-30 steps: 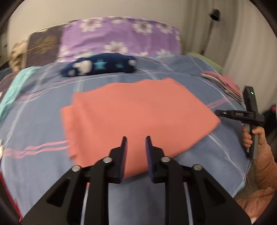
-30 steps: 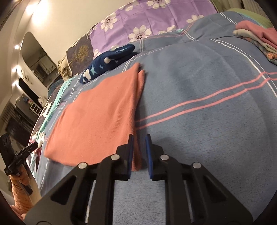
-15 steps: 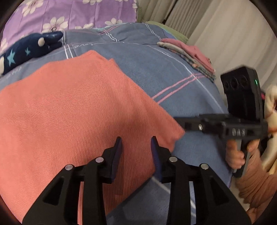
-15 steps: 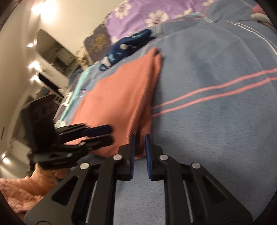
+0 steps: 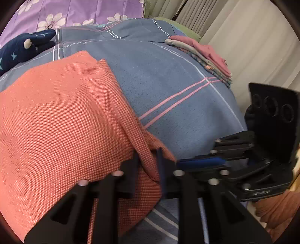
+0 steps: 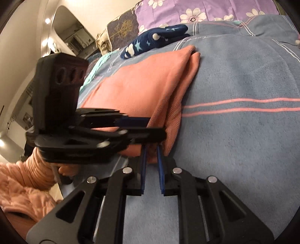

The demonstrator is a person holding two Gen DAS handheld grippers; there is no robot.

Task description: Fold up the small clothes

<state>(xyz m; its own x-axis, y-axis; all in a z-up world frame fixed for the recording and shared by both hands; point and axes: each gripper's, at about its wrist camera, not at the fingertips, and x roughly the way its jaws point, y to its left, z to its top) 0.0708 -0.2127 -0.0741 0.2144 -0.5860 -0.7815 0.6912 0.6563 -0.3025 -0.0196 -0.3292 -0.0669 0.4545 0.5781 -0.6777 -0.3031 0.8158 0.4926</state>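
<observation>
the cloth, salmon coloured and already folded at least once, lies flat on the bed with its near right corner bunched up. both claws are on that same corner: the left claw has a ridge of cloth between its fingers and looks clamped on it, and the right claw comes in from the side with the corner tucked between its blue pads, though there's a visible gap there so i can't tell if it's really pinching.

looks like the grab-the-corner step before another fold. my guess is the next move needs a firm pinch through all the layers, then a lift and carry across to the far edge without the layers sliding apart.

hard to see: the fingertips are buried in the fabric in both views, and how many layers are caught is anyone's guess. further out there's a navy starry garment by the purple pillow, and a folded stack near the bed's right edge.
</observation>
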